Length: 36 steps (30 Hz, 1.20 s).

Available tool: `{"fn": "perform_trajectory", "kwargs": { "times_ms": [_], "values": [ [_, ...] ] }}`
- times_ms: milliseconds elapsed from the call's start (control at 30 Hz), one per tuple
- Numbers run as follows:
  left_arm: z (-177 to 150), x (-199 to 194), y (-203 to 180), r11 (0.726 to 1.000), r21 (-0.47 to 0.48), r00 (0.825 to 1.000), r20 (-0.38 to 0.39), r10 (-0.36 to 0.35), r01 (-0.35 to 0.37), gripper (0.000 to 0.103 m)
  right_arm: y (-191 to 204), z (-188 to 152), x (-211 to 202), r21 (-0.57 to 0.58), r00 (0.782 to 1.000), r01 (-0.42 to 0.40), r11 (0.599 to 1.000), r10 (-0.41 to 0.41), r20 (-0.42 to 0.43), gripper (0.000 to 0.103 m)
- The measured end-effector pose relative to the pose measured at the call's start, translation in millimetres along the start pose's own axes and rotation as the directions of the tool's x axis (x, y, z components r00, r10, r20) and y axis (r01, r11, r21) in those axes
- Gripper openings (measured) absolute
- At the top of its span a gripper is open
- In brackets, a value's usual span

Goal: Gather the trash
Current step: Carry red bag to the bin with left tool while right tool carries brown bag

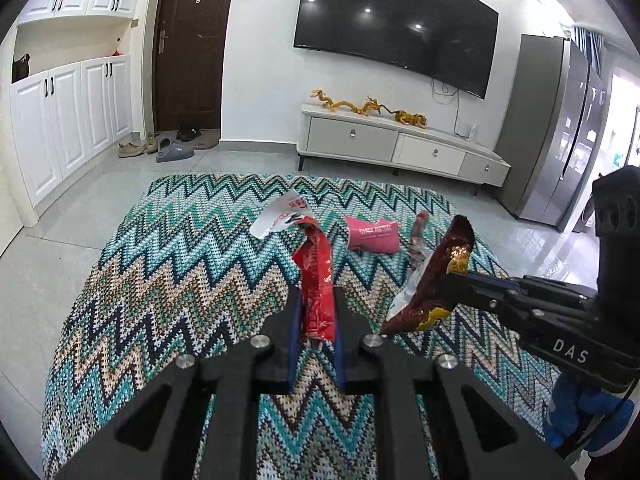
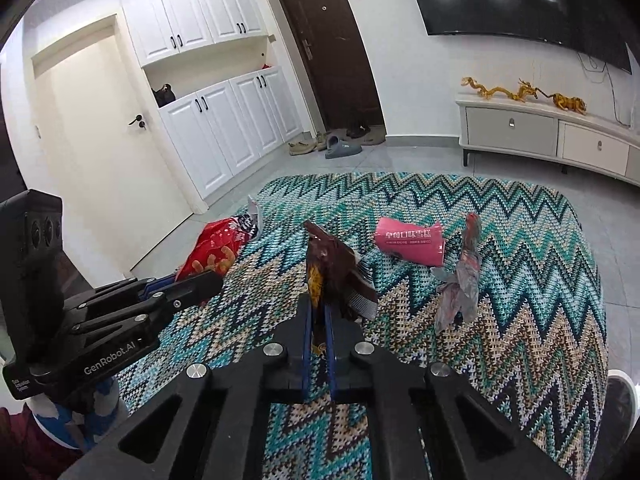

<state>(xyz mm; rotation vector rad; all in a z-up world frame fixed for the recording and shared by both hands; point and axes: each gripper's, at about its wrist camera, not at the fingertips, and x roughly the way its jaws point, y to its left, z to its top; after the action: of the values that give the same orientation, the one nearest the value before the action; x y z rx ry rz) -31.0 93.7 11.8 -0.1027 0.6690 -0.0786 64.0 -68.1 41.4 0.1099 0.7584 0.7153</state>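
Left gripper (image 1: 316,320) pinches red wrapper (image 1: 316,276), right gripper (image 2: 318,320) brown wrapper (image 2: 332,268); pink wrapper (image 2: 410,242) at 1 o'clock looks light, crinkly, so an edge pinch suits.

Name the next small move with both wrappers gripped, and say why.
Probably carry both away to a bin, none visible here. The left hand-held gripper clamps the red wrapper, the right hand-held gripper the brown wrapper; the pink wrapper must wait.

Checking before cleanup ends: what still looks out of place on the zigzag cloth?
A pink paper wrapper and a crumpled grey-red plastic wrapper still lie loose on the zigzag knitted cloth, litter not yet collected.
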Motion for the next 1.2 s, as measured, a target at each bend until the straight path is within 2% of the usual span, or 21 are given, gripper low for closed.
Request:
{"fn": "perform_trajectory", "kwargs": {
  "times_ms": [300, 567, 767, 967, 1200],
  "values": [
    [3.1, -10.0, -8.6, 1.0, 0.021, 1.0, 0.017, -0.013, 0.012, 0.013, -2.9, 1.5, -26.9, 0.004, 0.998, 0.023, 1.0, -0.024, 0.057, 0.006],
    [12.7, -8.5, -49.5, 0.994, 0.083, 0.997, 0.016, -0.074, 0.072, 0.013, -32.8, 0.4, -69.0, 0.05, 0.988, 0.086, 0.995, -0.091, 0.126, 0.006],
    [21.1, 0.5, -91.1, 0.979, 0.159, 0.992, 0.003, -0.128, 0.126, 0.013, -59.6, -2.6, -104.3, 0.087, 0.972, 0.14, 0.986, -0.153, 0.179, 0.006],
    [33.5, 19.9, -152.4, 0.94, 0.264, 0.975, -0.016, -0.22, 0.217, 0.013, -95.3, -10.0, -140.2, 0.154, 0.944, 0.21, 0.965, -0.241, 0.225, 0.006],
    [36.9, 53.0, -247.7, 0.859, 0.369, 0.934, -0.097, -0.345, 0.355, 0.013, -163.4, -32.7, -178.7, 0.285, 0.895, 0.328, 0.9, -0.393, 0.212, 0.006]
  ]
}}
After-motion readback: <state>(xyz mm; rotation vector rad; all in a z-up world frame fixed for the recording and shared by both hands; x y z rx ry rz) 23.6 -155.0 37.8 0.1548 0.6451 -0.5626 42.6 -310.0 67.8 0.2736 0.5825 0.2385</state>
